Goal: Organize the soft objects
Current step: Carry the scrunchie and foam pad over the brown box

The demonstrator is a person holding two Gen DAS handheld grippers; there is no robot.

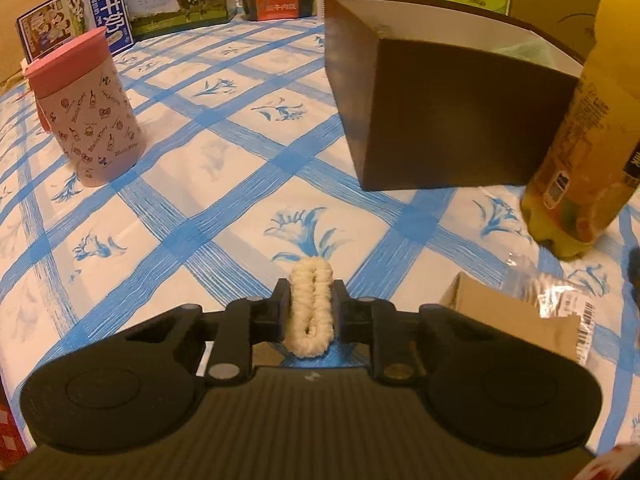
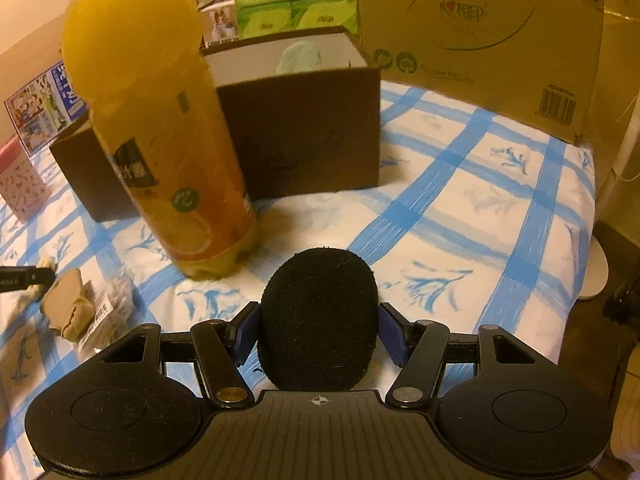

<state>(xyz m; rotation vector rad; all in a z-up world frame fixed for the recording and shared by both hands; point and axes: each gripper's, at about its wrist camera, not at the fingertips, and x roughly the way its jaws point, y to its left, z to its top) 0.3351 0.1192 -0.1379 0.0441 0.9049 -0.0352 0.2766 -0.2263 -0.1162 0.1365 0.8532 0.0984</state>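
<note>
The left gripper [image 1: 311, 304] is clamped on a cream fuzzy hair tie [image 1: 312, 312] – just in front of the dark open box [image 1: 452, 120]. The right gripper [image 2: 319, 332] squeezes a black sponge [image 2: 319, 320] beside the juice bottle [image 2: 160, 140], also before that box – over the blue-checked cloth [image 2: 460, 208].

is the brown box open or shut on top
Open. The brown box has no lid on; its pale inner walls show, and a light green soft thing lies inside.
</note>
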